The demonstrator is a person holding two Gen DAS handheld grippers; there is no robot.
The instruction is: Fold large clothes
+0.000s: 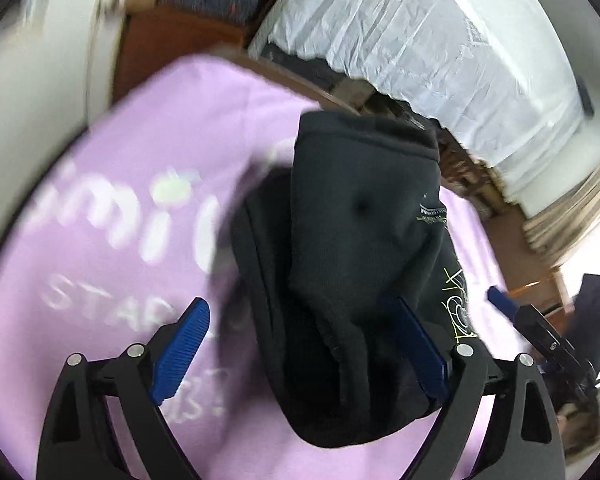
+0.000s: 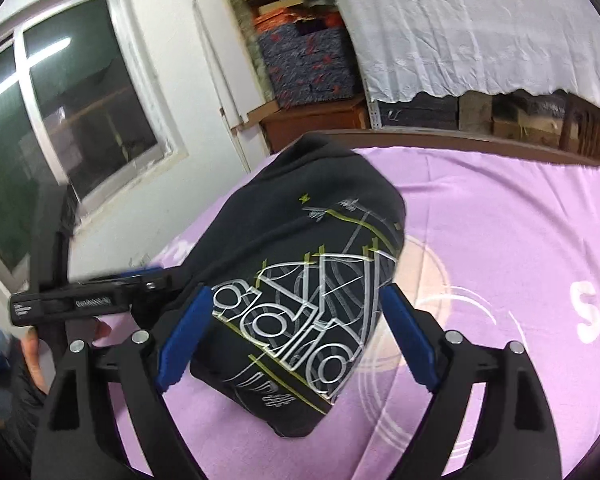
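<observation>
A folded black sweatshirt (image 1: pixel 360 220) with a white and yellow-green line print (image 2: pixel 300 312) lies as a compact bundle on a lilac cloth (image 2: pixel 500 220) with white lettering. My left gripper (image 1: pixel 300 344) is open, its blue pads wide apart; the bundle's near end lies between them and the left pad is clear of the fabric. My right gripper (image 2: pixel 296 336) is open too, straddling the bundle's printed end without pressing on it. From the left wrist view, one blue fingertip (image 1: pixel 500 300) of the right gripper shows at the right edge.
The lilac cloth (image 1: pixel 112 168) covers a table with a brown wooden rim (image 2: pixel 460 138). Behind it stand shelves under a white cover (image 2: pixel 480 32), a patterned box (image 2: pixel 308 60) on a wooden cabinet, and cardboard boxes. A window (image 2: pixel 80 100) is at left. A person's hand (image 2: pixel 32 356) shows low left.
</observation>
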